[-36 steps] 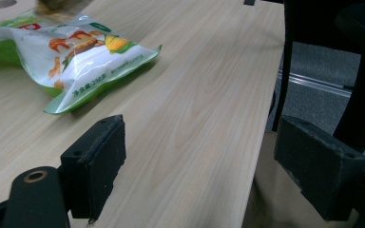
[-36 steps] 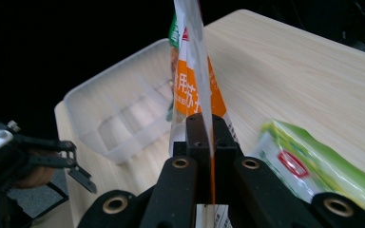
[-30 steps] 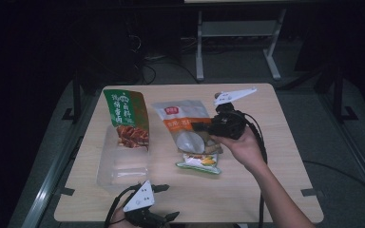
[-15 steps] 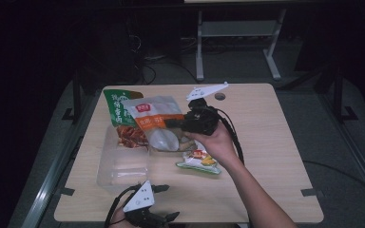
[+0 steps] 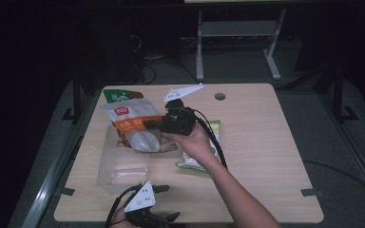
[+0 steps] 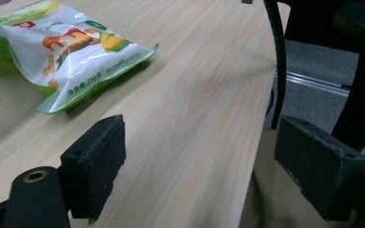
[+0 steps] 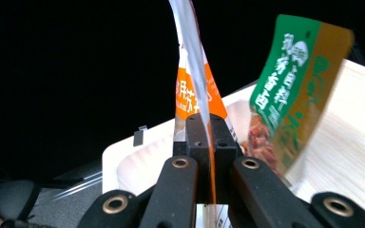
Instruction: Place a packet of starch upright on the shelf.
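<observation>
Slippage is threatening: the right gripper [image 5: 147, 125] is pinching only the orange snack bag's [image 5: 135, 126] thin edge above the clear plastic tub [image 5: 119, 168] near the desk's left edge, while the left gripper [image 6: 199, 171] is idling wide open

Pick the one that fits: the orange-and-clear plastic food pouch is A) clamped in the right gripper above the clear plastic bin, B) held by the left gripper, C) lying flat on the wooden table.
A: the right gripper has its jaws shut on the edge of the orange-and-clear plastic food pouch, which hangs over the clear plastic bin.
</observation>
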`<state>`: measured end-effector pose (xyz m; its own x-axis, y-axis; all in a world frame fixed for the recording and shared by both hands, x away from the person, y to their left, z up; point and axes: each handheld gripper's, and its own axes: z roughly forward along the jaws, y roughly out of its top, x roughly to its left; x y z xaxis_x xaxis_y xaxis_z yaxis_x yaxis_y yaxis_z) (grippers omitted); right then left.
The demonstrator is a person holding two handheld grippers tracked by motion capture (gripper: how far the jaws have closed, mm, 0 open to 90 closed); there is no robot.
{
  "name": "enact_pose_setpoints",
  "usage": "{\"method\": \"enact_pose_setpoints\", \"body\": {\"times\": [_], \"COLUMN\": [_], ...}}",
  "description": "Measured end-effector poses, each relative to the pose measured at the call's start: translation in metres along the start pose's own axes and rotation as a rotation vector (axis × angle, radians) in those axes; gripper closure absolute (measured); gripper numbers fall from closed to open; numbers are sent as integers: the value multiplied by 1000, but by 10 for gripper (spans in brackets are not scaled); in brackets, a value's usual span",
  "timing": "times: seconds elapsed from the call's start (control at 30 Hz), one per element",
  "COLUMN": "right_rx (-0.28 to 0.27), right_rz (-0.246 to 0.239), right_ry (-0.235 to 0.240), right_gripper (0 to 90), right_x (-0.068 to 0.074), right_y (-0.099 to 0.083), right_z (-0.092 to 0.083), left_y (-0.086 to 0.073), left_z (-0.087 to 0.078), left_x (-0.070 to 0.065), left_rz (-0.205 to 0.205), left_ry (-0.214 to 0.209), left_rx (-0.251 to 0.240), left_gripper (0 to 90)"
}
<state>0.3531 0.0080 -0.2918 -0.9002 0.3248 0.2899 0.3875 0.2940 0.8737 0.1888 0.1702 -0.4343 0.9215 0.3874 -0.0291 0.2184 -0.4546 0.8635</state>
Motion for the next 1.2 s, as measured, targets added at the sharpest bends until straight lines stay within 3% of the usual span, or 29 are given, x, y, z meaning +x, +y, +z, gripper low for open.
{"method": "enact_pose_setpoints", "body": {"times": [0.23,0.57,0.9,1.2], "right_rx": [7,21,61,70], "right_rz": [-17,-3,-13,33], "right_ry": [20,43,32,45], "right_gripper": [900,900,900,900], "right_x": [5,7,5,-1], "right_y": [4,-1,-8,-22], "right_z": [34,76,104,125], "left_y": [0,0,0,0], "left_z": [0,-1,-1,-3], "left_x": [0,-1,-1,-1], "left_rz": [12,6,-8,9], "left_ry": [-3,-1,-1,-4], "left_rx": [6,0,-2,3], "left_gripper": [174,174,173,173]}}
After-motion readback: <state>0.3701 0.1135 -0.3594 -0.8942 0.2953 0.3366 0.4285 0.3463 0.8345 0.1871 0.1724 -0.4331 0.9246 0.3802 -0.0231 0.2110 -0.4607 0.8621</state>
